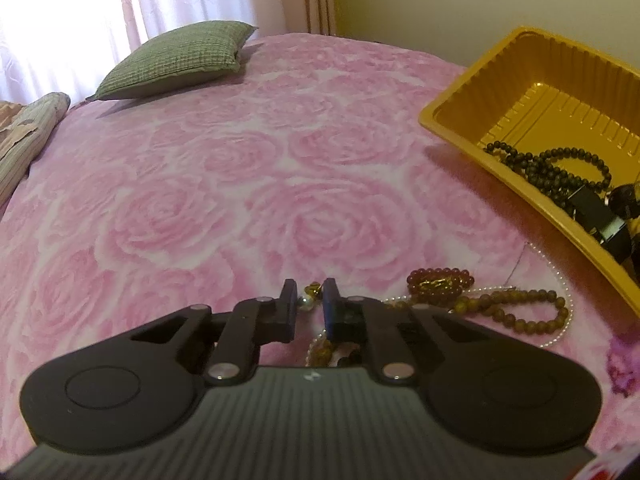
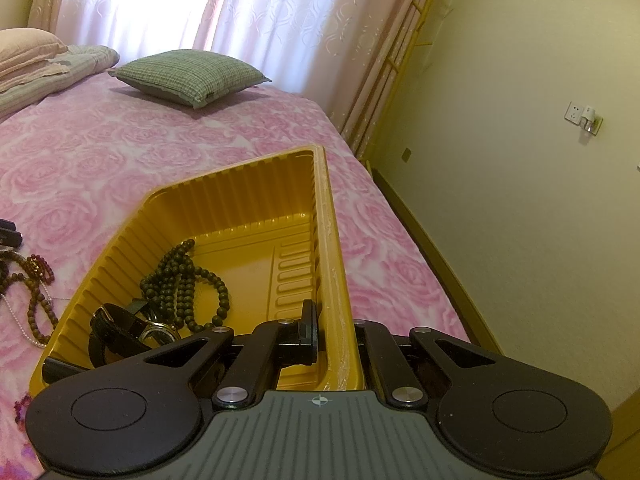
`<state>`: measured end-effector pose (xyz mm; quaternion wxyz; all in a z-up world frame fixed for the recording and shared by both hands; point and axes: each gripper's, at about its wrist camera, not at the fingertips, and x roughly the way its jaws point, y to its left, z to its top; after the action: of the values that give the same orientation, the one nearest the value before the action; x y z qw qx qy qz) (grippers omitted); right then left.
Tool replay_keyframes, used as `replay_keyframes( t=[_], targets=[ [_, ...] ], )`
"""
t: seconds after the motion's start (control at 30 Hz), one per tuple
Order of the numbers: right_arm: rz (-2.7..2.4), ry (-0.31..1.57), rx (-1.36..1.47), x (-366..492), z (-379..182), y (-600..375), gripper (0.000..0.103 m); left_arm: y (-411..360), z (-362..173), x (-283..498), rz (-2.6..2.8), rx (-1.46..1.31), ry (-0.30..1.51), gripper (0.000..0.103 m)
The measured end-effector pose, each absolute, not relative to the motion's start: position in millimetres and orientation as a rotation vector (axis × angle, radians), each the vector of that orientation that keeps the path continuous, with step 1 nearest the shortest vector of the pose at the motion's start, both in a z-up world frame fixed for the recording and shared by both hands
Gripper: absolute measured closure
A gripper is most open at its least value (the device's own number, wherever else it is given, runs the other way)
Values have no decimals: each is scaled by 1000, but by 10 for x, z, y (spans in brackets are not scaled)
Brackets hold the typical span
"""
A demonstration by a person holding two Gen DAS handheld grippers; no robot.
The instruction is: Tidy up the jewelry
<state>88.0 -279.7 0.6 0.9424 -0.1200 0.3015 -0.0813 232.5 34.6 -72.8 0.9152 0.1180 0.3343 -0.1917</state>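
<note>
Left gripper point(image 1: 310, 286) low over the pink rose bedspread point(image 1: 240, 184), jaws narrowed to a slim gap around a small gold-and-pearl piece point(image 1: 310, 296); whether the pads actually pinch it cannot be told, most of that piece hidden behind the fingers. More beads and pearls glimpsed under the gripper body, too covered to identify. Just right of the fingertips, a dark red bead bracelet with a gold charm point(image 1: 440, 284), an olive-brown bead strand point(image 1: 520, 308) looping beside it, and a thin pearl necklace point(image 1: 560, 292) trailing around both, partly lost beneath the yellow plastic tray point(image 1: 452, 120). Right gripper point(image 2: 334, 320) clamped on the tray's right rim point(image 2: 332, 240), left finger point(image 2: 309, 320) inside the wall, right finger mostly hidden outside it behind the rim. Inside the tray near its close end, dark green prayer beads point(image 2: 180, 280) coiled in a heap, touching a black strap with a metal buckle point(image 2: 124, 326), possibly a watch, its lower part cut off by the gripper body. Far end of the tray bare. Loose jewelry on the bedspread left of the tray, clipped by the left edge of the right wrist view. Green checked pillow point(image 2: 188, 74) well apart near the curtains point(image 2: 260, 12)
</note>
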Motion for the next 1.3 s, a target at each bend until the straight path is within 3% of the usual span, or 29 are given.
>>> replay_keyframes(
  t=[0.47, 0.63, 0.93, 0.97, 1.3],
  targets=[
    [-160, 611, -243, 872, 32, -2791, 99, 303, -415, 2200, -406, 218, 626, 103],
    [-158, 609, -241, 868, 46, -2790, 99, 301, -567, 2258, -389, 287, 638, 90],
    [-159, 611, -242, 872, 47, -2785, 99, 306, -817, 2346, -381, 282, 682, 91],
    [-159, 611, -243, 872, 43, -2787, 99, 316, -806, 2348, -379, 265, 685, 94],
    [-159, 612, -241, 870, 46, -2784, 99, 134, -401, 2185, -458, 210, 638, 94]
  ],
)
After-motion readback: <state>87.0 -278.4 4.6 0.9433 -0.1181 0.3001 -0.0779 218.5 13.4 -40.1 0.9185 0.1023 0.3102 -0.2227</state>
